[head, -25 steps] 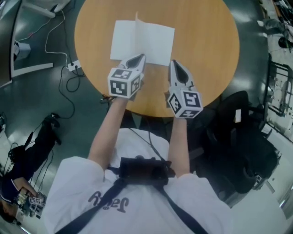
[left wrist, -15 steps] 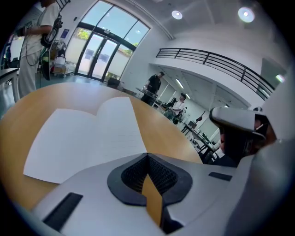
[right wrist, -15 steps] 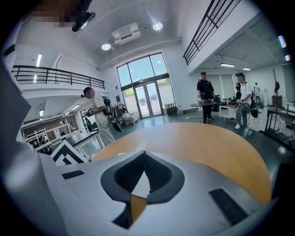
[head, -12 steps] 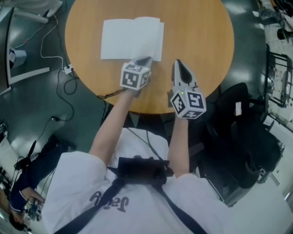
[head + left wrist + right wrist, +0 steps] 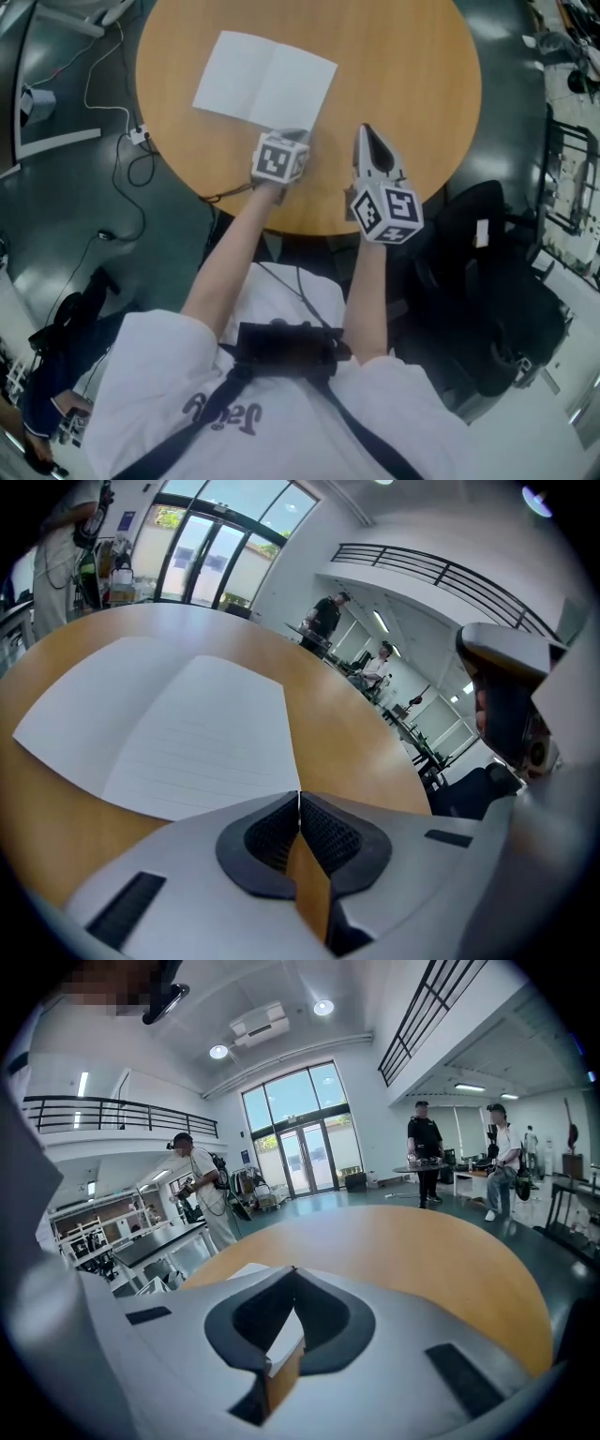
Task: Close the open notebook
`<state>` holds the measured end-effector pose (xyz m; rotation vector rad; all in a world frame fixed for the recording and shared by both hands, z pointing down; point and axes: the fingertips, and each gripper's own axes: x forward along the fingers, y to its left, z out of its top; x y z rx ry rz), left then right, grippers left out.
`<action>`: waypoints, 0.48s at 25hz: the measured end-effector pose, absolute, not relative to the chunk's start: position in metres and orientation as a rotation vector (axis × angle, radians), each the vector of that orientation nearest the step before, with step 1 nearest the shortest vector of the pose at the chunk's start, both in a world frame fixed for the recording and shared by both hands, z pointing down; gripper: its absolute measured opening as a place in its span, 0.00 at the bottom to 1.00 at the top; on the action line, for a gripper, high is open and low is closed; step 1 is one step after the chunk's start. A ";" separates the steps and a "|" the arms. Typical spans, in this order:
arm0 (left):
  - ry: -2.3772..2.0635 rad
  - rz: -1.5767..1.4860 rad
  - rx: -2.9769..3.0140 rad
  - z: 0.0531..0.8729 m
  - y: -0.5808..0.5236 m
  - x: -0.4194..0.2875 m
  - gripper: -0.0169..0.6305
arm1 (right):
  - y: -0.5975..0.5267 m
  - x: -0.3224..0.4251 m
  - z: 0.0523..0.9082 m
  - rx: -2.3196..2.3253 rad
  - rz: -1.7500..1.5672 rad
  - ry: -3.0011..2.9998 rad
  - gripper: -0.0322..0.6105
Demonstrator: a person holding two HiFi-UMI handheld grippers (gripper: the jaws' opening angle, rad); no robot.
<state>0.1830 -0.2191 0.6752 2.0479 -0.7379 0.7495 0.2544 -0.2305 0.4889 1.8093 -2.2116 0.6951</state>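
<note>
Left tongs (image 5: 298, 797) are clenched on nothing, tips right at the near corner of the open notebook (image 5: 262, 80), which I see lying flat on the round bench (image 5: 412, 84). Right tongs (image 5: 292, 1271) are clenched empty too, near the left, over bare wood.

Round wooden table (image 5: 422, 94); black chair (image 5: 497, 309) beside; people (image 5: 424, 1162) standing behind.

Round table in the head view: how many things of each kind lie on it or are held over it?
Notebooks: 1, the open notebook
Grippers: 2, left gripper, right gripper
Total: 3
</note>
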 end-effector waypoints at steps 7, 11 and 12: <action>-0.751 0.688 2.049 0.672 -0.214 0.177 0.05 | -0.250 0.253 0.483 1.717 0.675 -2.275 0.08; -0.823 0.654 2.032 0.657 -0.210 0.156 0.07 | -0.273 0.239 0.476 1.592 0.640 -2.360 0.08; -0.841 0.634 2.020 0.654 -0.209 0.150 0.08 | -0.281 0.235 0.472 1.557 0.620 -2.384 0.08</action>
